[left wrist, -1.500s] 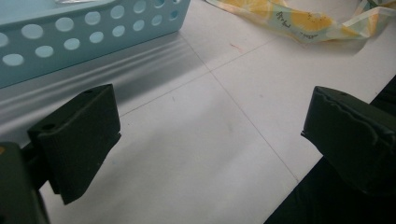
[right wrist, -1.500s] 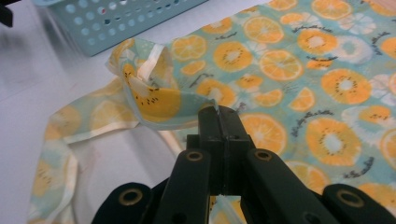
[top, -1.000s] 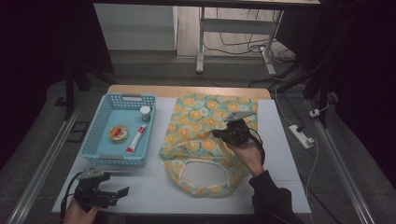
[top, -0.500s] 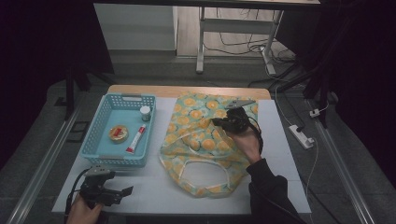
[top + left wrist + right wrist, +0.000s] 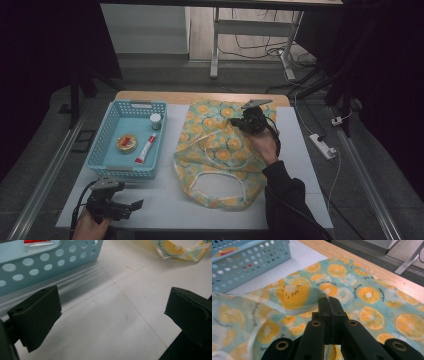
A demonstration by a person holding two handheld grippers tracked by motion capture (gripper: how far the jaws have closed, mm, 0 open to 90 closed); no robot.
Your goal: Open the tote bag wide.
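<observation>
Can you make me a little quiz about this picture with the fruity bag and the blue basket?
1. True or false: the right tongs are shut on the orange-and-kiwi printed cloth bag.
2. Which thing lies in the light blue perforated plastic basket? A) a red-and-white tube B) a banana C) a spoon
3. Fill in: the left tongs hover with jaws wide apart over the bare white ____.

Key: 1. True, they pinch a fold of the bag's white-edged rim. 2. A; a small white-capped jar and a round orange-topped tin lie there too. 3. Table.
</observation>
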